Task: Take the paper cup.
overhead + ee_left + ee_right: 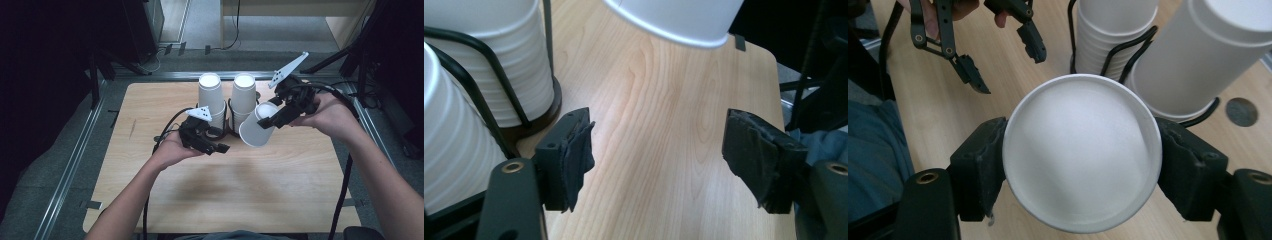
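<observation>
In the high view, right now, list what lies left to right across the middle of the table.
left gripper → left cup stack → right cup stack → single white cup → right gripper

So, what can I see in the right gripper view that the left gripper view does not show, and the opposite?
Right gripper view alone: the held white cup's flat end face, clamped between the right claw's jaws, and a round dark disc on the table.

Left gripper view alone: the left claw's torn pads close up, jaws apart over bare wood.

Both: the stacked white cups in black wire holders, the wooden table, and the left claw.
</observation>
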`<action>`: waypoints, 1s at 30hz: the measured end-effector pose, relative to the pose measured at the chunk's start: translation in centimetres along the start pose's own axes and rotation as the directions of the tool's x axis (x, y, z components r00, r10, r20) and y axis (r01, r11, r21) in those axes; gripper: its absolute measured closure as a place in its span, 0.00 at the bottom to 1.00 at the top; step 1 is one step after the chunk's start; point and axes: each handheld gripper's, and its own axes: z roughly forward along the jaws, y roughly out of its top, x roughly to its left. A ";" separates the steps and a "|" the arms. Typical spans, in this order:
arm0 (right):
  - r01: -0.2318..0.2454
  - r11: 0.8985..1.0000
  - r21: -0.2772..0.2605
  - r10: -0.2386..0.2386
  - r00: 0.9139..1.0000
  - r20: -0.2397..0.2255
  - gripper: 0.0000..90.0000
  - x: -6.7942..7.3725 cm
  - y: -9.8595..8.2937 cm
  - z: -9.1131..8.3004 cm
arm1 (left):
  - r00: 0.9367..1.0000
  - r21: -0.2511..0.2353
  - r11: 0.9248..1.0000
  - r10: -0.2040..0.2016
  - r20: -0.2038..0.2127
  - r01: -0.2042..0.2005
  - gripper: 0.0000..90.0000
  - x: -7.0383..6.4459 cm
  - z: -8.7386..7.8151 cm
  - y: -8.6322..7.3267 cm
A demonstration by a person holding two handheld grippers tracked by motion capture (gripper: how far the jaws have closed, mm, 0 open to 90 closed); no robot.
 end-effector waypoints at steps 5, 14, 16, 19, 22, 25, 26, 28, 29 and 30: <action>-0.001 1.000 -0.026 0.000 0.999 -0.036 0.30 0.2 -1.3 1.4 | 1.000 -0.011 1.000 -0.016 0.027 0.016 0.21 0.0 -0.1 -0.7; 0.034 0.997 -0.072 -0.041 0.995 -0.093 0.30 1.0 -3.4 4.5 | 0.999 0.017 1.000 -0.002 0.054 0.001 0.04 0.0 0.3 -1.9; 0.028 0.997 -0.077 -0.036 0.993 -0.108 0.30 1.2 -3.8 5.3 | 0.999 0.029 1.000 0.001 0.048 -0.002 0.03 -0.1 0.5 -2.1; 0.018 0.997 -0.077 -0.028 0.991 -0.130 0.30 1.3 -4.3 6.3 | 0.999 0.042 0.999 0.009 0.049 -0.011 0.02 -0.2 0.7 -2.4; 0.016 0.997 -0.081 -0.027 0.991 -0.132 0.30 1.4 -4.8 7.2 | 0.999 0.036 0.999 0.016 0.049 -0.018 0.02 -0.2 0.8 -2.6; 0.013 0.996 -0.084 -0.025 0.990 -0.142 0.30 1.6 -5.3 8.0 | 0.999 0.032 0.999 0.012 0.041 -0.013 0.02 -0.1 0.9 -2.9; 0.013 0.996 -0.084 -0.025 0.989 -0.144 0.30 1.6 -5.4 8.3 | 0.999 0.037 0.999 0.010 0.041 -0.011 0.02 -0.1 0.9 -2.9; 0.011 0.996 -0.087 -0.024 0.988 -0.151 0.30 1.7 -5.6 8.6 | 0.999 0.032 0.999 0.009 0.047 -0.011 0.02 0.0 1.0 -3.1; 0.010 0.996 -0.093 -0.024 0.987 -0.156 0.30 1.7 -5.7 8.8 | 0.999 0.034 0.999 0.009 0.046 -0.011 0.02 0.0 1.0 -3.2; 0.006 0.995 -0.097 -0.022 0.987 -0.160 0.30 1.7 -5.7 9.0 | 0.999 0.036 0.999 0.006 0.050 -0.008 0.02 0.1 1.0 -3.2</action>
